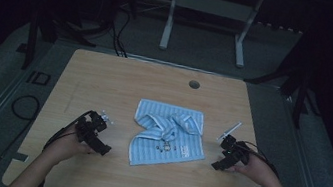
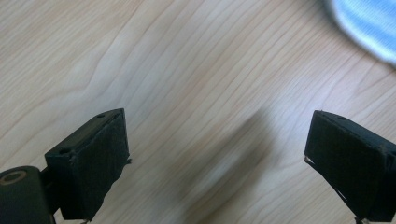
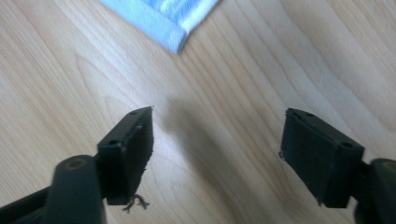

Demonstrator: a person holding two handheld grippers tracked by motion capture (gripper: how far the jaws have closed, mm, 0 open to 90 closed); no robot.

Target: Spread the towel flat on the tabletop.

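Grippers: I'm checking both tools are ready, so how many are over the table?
2. The left gripper is left of the blue striped cloth, the right gripper right of it. Both have jaws open over bare wooden table.

Bare wooden tabletop surrounds both grippers; the rumpled blue striped cloth lies between them, untouched.

the high view looks forward and down over the whole table; both gripper views hover close above its wood, each catching the blue cloth's edge.
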